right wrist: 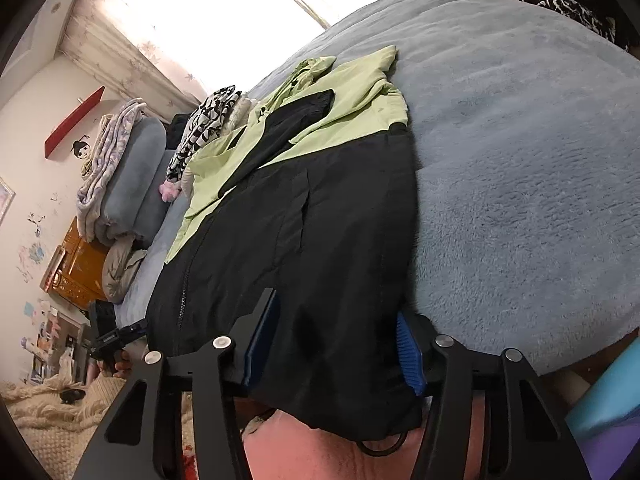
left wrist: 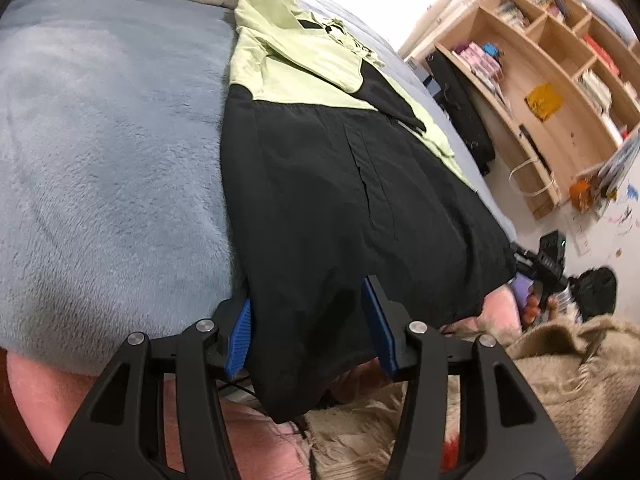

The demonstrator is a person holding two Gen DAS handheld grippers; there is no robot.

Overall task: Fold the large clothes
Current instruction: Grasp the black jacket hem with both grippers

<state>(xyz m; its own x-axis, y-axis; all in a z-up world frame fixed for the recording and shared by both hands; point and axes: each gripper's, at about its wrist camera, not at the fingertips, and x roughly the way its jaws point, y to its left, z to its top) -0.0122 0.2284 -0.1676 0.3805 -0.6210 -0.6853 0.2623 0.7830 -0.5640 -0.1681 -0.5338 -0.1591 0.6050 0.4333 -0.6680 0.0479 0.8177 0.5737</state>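
**A:** On the bed, near edge: black-and-lime jacket (left wrist: 320, 184) lies spread flat on the grey-blue fleece blanket (left wrist: 100, 160). Lime upper part points away from the cameras, black lower part toward them. One black-cuffed sleeve is folded across the lime chest. Hem hangs just over the edge of the bed, above pink fabric (left wrist: 260, 440).

**B:** Left gripper (left wrist: 310, 326)?

**A:** At one bottom corner of the jacket. Black hem cloth sits between the two blue pads (left wrist: 240, 340). Jaws stand about half apart. Whether the pads press on the cloth, cannot tell: fabric drapes loosely between them and hides the inner faces.

**B:** Right gripper (right wrist: 336, 344)?

**A:** At the other bottom corner, same arrangement. Hem lies between its blue pads (right wrist: 410, 356), jaws partly apart. Cloth bunches against both pads, but a firm pinch is not visible. Cannot tell.

**B:** Each gripper seen from the other side?

**A:** Right wrist view shows a hand on a black handle (right wrist: 116, 344) at lower left, beside the jacket's zipper edge. Left wrist view shows the same kind of thing at lower right (left wrist: 540, 276).

**B:** Surroundings?

**A:** Wooden shelf unit (left wrist: 560, 80) with books past the bed; cream knit throw (left wrist: 580, 380) on the floor side; pillows (right wrist: 136, 176) stacked at the head.
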